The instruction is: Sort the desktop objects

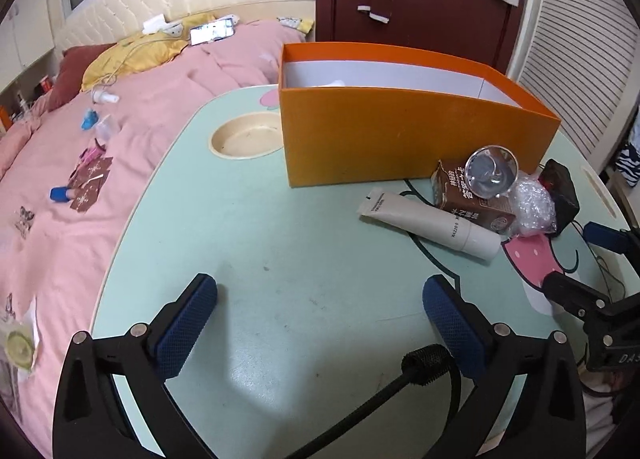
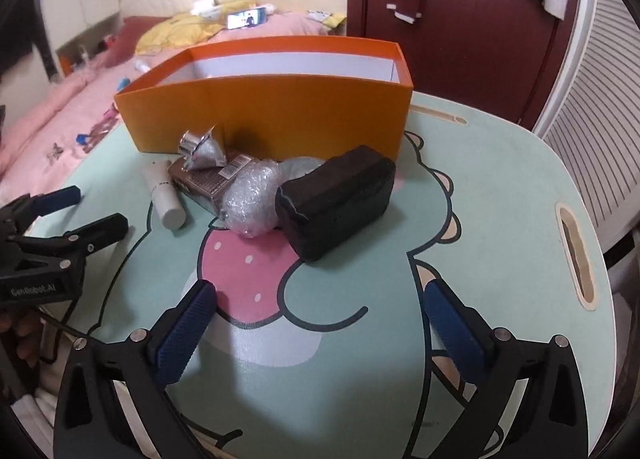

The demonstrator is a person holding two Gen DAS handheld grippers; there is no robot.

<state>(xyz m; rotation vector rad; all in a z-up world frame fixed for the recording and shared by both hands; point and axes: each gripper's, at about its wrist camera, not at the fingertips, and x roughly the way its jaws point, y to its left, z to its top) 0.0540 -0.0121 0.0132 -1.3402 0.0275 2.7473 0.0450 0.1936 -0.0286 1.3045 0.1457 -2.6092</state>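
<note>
Nearest, the left gripper (image 1: 320,299) stands with its blue pads spread wide over bare mint-green table (image 1: 280,227), nothing between them. The right gripper (image 2: 320,307) is likewise wide apart and empty, above the pink strawberry print. Just beyond lies the cluster to be sorted: a white tube (image 1: 432,223) lying flat, touching a brown carton (image 1: 468,199) on which a shiny metal funnel (image 1: 492,171) rests tilted. Beside them sits a crumpled bubble-wrap bundle (image 2: 250,199), touching a black case (image 2: 336,199). Behind all of these stands the orange box (image 2: 280,115), open-topped with a white inside. Farther off is a pink bed (image 1: 100,131).
</note>
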